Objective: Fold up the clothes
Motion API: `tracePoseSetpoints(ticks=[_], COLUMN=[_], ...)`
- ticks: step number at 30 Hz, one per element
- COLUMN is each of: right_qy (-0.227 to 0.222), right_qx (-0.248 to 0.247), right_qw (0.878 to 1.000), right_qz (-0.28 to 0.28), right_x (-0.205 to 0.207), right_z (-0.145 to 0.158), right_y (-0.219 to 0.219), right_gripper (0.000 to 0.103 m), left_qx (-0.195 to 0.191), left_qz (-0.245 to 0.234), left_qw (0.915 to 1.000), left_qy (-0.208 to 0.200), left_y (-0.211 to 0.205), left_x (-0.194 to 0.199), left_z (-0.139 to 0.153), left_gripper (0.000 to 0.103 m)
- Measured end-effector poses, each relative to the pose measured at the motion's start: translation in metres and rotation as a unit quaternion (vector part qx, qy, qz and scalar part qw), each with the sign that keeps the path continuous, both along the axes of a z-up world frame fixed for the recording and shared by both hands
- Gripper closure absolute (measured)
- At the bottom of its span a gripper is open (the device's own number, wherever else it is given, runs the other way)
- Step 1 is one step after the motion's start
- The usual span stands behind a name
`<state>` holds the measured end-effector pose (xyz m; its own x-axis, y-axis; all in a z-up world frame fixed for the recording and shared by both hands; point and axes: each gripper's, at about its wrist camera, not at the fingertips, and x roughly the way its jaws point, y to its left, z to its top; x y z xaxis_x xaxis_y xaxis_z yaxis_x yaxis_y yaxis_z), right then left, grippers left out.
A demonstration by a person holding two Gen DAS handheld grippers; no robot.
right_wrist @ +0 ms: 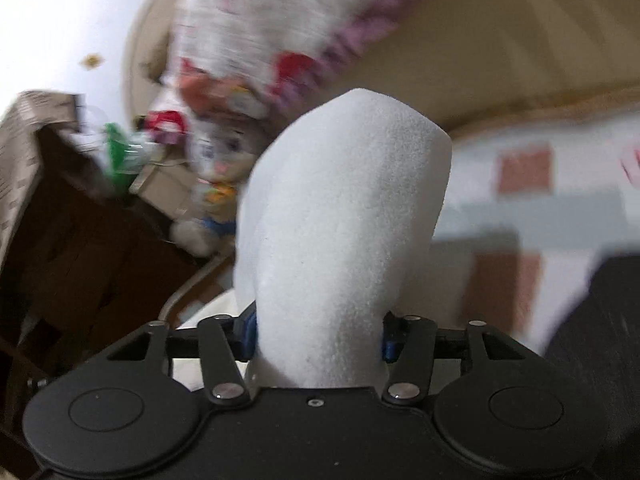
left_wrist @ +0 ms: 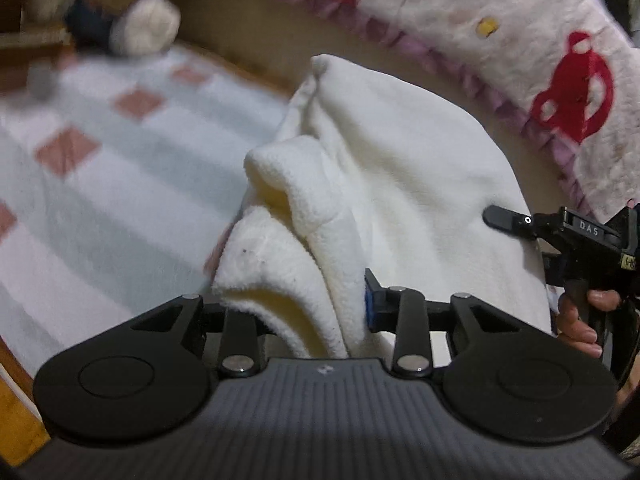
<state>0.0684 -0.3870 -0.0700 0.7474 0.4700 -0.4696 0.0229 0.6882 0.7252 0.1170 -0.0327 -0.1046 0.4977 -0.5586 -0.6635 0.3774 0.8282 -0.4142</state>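
Note:
A cream-white fleece garment (left_wrist: 400, 184) hangs lifted above the bed. My left gripper (left_wrist: 304, 316) is shut on a bunched edge of it, and folds of fleece hide the fingertips. My right gripper (right_wrist: 316, 340) is shut on another part of the same garment (right_wrist: 344, 220), which bulges up between the fingers and hides them. In the left wrist view the right gripper (left_wrist: 504, 218) shows at the right edge, held by a hand, its black finger against the fleece.
A white blanket with pink squares (left_wrist: 100, 184) covers the bed. A white blanket with red prints and purple trim (left_wrist: 520, 40) lies behind. A plush rabbit (right_wrist: 218, 160) and a dark cardboard box (right_wrist: 60, 220) sit at the bedside.

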Motion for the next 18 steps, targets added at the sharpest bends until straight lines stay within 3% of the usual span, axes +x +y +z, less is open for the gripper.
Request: tracePoseSetpoints(ticks=[2,3,7,9,12,18], right_qy=[0.057,0.061,0.048,0.039,0.034,0.004], right_qx=[-0.015,-0.018,0.006,0.003,0.013,0.033], right_qw=[0.998,0.998,0.999,0.999,0.999,0.999], right_qz=[-0.015,-0.024,-0.018,-0.01,-0.013,-0.018], right_x=[-0.002,-0.007,-0.005,0.0,0.004,0.022], right_z=[-0.026,-0.037,-0.041,-0.043,-0.049,-0.061], right_y=[0.0,-0.002,-0.013,-0.014,-0.016,-0.004], right_gripper=[0.035,0.029,0.027,0.023,0.02,0.011], left_qx=[0.038,0.058,0.057,0.058,0.057,0.055], left_qz=[0.008,0.019,0.028,0.029,0.031,0.037], left_qw=[0.9985,0.997,0.9973,0.9974,0.9977,0.9978], left_qy=[0.039,0.049,0.038,0.032,0.02,-0.005], left_y=[-0.008,-0.015,-0.019,-0.018,-0.019,-0.019], left_x=[0.005,0.004,0.0,0.001,0.0,-0.001], left_z=[-0.023,-0.029,-0.023,-0.022,-0.021,-0.021], left_gripper=[0.063,0.062,0.06,0.053,0.034,0.028])
